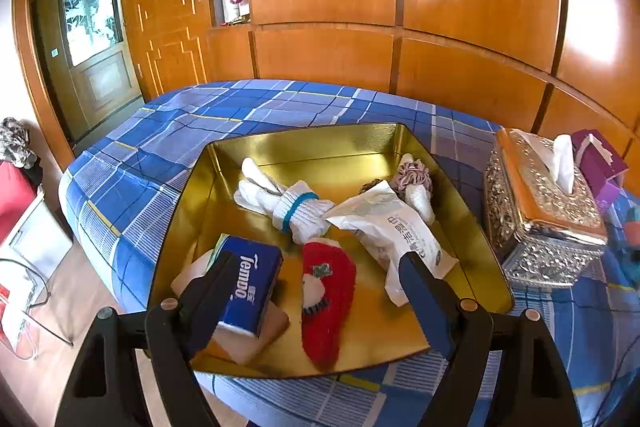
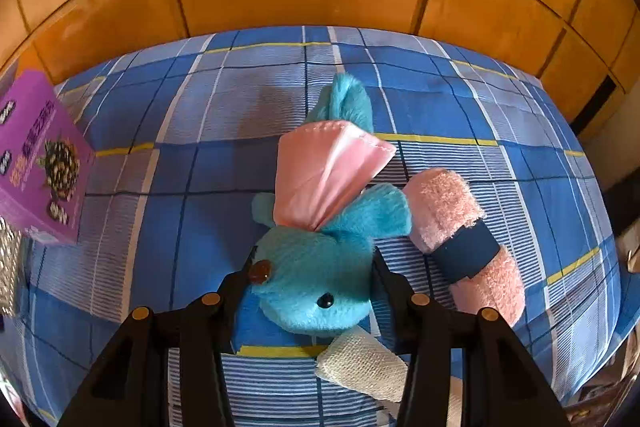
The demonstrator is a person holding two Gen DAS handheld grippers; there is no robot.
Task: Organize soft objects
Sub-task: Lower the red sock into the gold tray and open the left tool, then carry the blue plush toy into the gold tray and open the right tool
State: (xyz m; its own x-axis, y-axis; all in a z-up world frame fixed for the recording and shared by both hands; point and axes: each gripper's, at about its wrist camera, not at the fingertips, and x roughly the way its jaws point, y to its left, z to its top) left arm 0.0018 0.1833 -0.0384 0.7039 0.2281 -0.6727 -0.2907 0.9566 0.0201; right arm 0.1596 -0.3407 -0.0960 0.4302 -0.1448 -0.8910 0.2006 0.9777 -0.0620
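1. As far as the two wrist views show, roughly half done, judging by the count of soft things inside and outside the container.
2. Already lying in the gold tin (image 1: 304, 131) on the blue plaid bedspread (image 1: 160, 147): rolled white socks (image 1: 304, 211) with a blue band, a red fuzzy sock (image 1: 328, 299), a blue Tempo tissue pack (image 1: 252, 287) resting on a beige block (image 1: 256, 339), a white plastic packet (image 1: 400, 231) and a scrunchie (image 1: 412, 177) at the far corner.
3. Left gripper (image 1: 320, 259): tongs wide apart over the near part of the tin, nothing between the pads, the red sock directly below and not touched.
4. Right gripper (image 2: 312, 259): tongs closed on the head of the blue plush toy (image 2: 316, 279), one finger on each side. Toy seemingly not yet lifted off the bedspread, with its pink fabric fin pointing away.
5. Left outside the tin, on the bedspread: a pink rolled towel (image 2: 460, 227) with a dark band, just beside the toy, and a white gauze roll (image 2: 360, 363) at the toy's near side.
6. Probably not part of the sorting: silver tissue box (image 1: 540, 219) and purple box (image 2: 40, 163), both beside the tin.
7. Remaining, by this reading: carry the plush toy to the tin, then fetch towel and gauze.
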